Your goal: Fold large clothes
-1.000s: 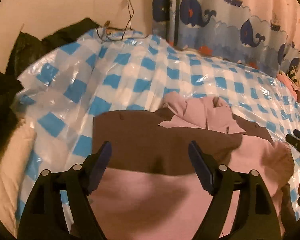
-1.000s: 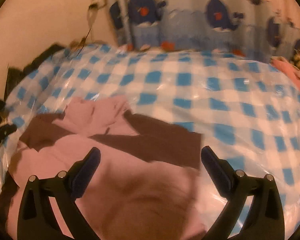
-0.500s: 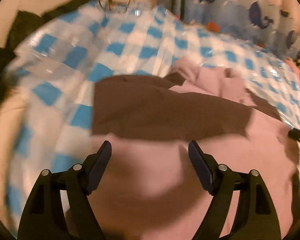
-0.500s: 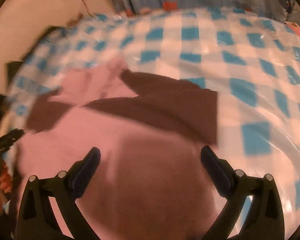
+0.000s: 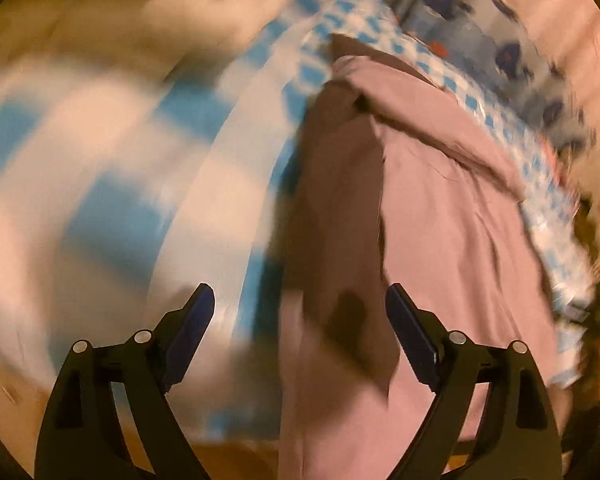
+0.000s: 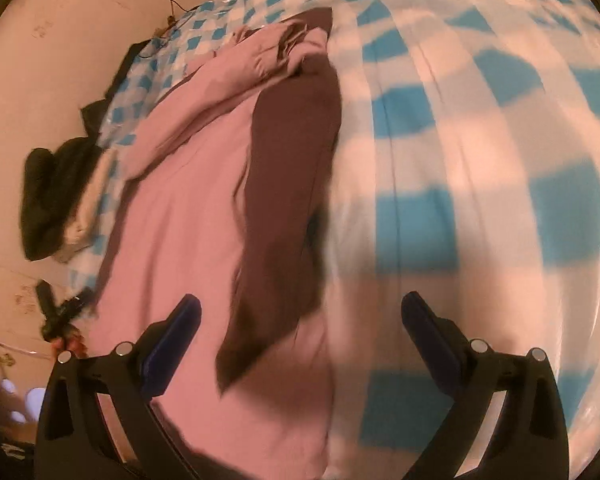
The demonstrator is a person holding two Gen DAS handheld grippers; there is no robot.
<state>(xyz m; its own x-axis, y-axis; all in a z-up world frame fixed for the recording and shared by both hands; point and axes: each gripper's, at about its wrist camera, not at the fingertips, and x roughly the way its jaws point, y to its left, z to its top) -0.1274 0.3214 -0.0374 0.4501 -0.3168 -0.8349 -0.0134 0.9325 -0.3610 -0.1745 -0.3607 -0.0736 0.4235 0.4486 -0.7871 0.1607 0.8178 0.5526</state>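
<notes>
A large pink garment [image 5: 452, 208] with a dark brown sleeve panel [image 5: 336, 200] lies spread on the blue-and-white checked sheet [image 5: 112, 224]. My left gripper [image 5: 300, 304] hangs over its near left edge, jaws opening, nothing pinched between them. In the right wrist view the same pink garment [image 6: 172, 216] and its brown panel [image 6: 288, 184] stretch away from me. My right gripper [image 6: 300, 312] stands open above the near end of the brown panel, not touching it. The left gripper [image 6: 56, 312] shows small at the far left of that view.
The checked sheet [image 6: 480, 160] covers a bed. A dark bundle of clothes [image 6: 48, 196] lies at the bed's left edge near the wall. A whale-print curtain [image 5: 500, 44] hangs behind. A cable [image 6: 172, 4] runs down the wall.
Both grippers swept sideways and rolled, so the garment now runs lengthwise away from each camera. The left jaws stand slightly wider. The garment itself lies as before.
</notes>
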